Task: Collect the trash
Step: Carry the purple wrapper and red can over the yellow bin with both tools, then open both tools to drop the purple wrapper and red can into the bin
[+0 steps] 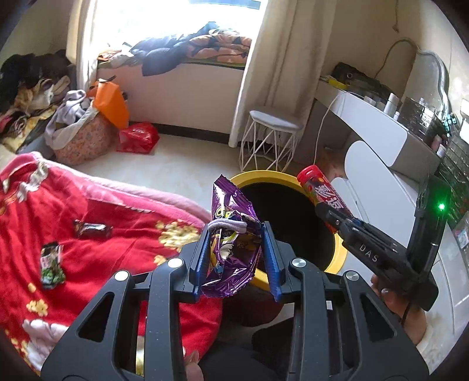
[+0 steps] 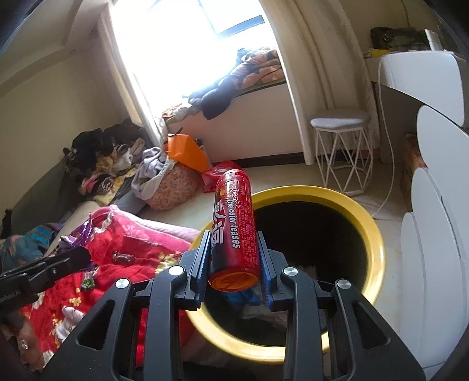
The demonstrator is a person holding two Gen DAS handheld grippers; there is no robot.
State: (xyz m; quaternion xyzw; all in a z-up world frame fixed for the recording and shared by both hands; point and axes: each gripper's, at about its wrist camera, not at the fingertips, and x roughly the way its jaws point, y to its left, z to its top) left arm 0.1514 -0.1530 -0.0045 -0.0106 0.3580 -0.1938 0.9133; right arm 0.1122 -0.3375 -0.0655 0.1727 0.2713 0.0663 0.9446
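Purple wrapper (image 1: 231, 243) between left jaws, red tube (image 2: 234, 225) between right jaws.

Sunlit window (image 1: 181, 17), white stool (image 1: 271, 137)

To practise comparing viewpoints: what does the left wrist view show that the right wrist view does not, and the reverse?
Only the left wrist view shows the purple snack wrapper full-on between the left gripper fingers, and the vanity clutter. Only the right wrist view shows the red tube's orange base and "color teases" lettering, held by the right gripper, plus litter inside the bin. Both show the yellow-rimmed bin, red blanket, and white stool.
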